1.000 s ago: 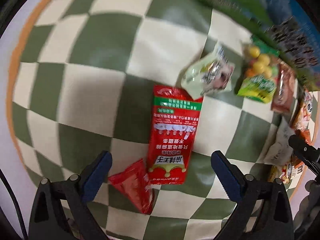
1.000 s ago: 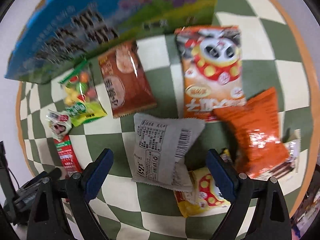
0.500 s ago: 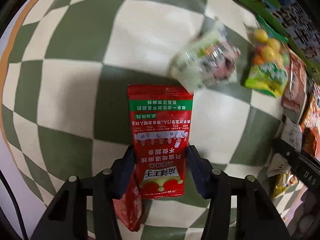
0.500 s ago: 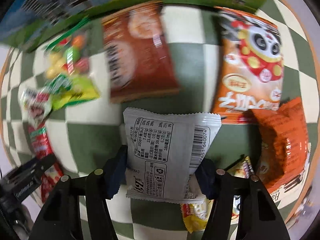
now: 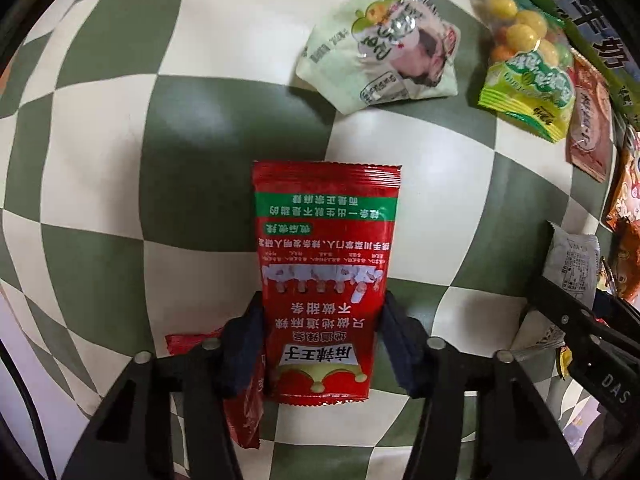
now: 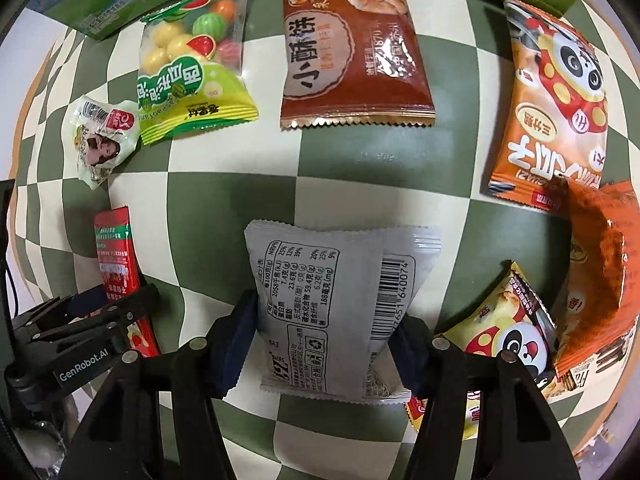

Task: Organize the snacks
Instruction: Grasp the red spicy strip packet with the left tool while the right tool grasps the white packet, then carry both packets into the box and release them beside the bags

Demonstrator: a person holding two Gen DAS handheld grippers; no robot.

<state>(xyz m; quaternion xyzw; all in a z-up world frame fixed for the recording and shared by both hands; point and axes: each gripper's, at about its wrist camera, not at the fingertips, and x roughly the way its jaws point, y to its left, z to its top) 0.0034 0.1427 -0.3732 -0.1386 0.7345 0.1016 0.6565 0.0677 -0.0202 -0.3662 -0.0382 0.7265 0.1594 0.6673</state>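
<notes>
My left gripper is shut on a long red snack packet, gripping its near end by both long sides. A smaller red packet lies under the left finger. My right gripper is shut on a grey snack packet with a barcode, gripped at its lower half. The left gripper and its red packet also show at the left of the right wrist view. The grey packet shows at the right edge of the left wrist view.
On the green-and-white checked cloth lie a pale green packet, a candy-ball bag, a brown biscuit packet, an orange panda bag, an orange crumpled bag and a yellow panda packet. A printed box stands behind.
Both grippers have closed from wide open onto their packets. The left took hold of the red packet, the right took hold of the grey one, and both moved closer in.
</notes>
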